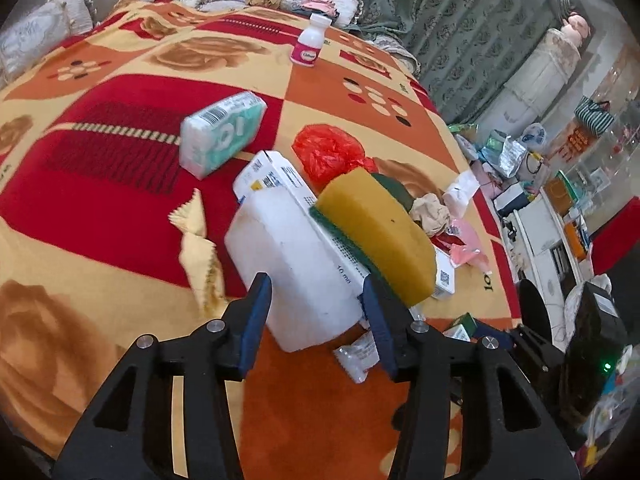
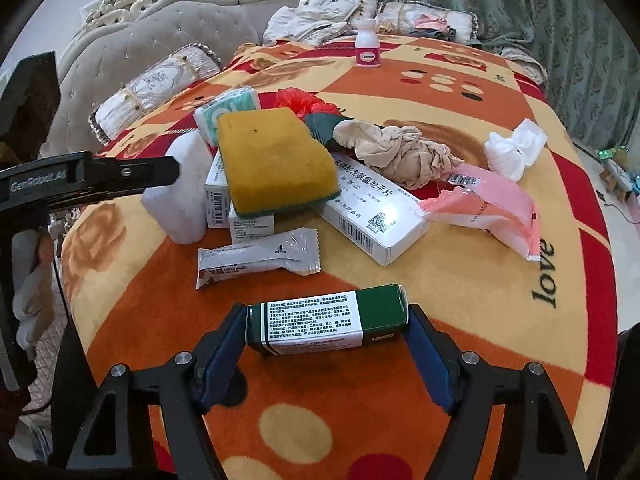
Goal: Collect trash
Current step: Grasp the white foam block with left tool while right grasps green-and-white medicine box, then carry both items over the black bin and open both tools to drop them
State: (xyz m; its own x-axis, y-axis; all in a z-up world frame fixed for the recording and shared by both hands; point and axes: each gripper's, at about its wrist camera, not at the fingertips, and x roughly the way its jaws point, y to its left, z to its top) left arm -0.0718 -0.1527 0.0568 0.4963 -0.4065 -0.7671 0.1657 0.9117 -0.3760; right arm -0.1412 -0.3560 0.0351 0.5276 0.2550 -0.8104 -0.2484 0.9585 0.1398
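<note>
Trash lies on a bed with a red, orange and yellow blanket (image 2: 460, 280). My left gripper (image 1: 318, 300) is shut on a white plastic container (image 1: 288, 264), which also shows in the right wrist view (image 2: 180, 196). A yellow sponge (image 2: 276, 160) rests on white boxes beside it. My right gripper (image 2: 326, 326) is shut on a green and white box (image 2: 324, 322), held lengthwise between the blue pads just above the blanket. Nearby lie a silver snack wrapper (image 2: 256, 258), a long white box (image 2: 372, 216), a beige crumpled cloth (image 2: 404, 152), a pink wrapper (image 2: 484, 208) and a white tissue wad (image 2: 514, 148).
A tissue pack (image 1: 222, 134), a red plastic bag (image 1: 328, 150) and a yellow wrapper (image 1: 198, 240) lie further on the blanket. A small white bottle (image 2: 367, 44) stands at the far end near pillows (image 2: 152, 84). The floor beside the bed is cluttered (image 1: 540, 184).
</note>
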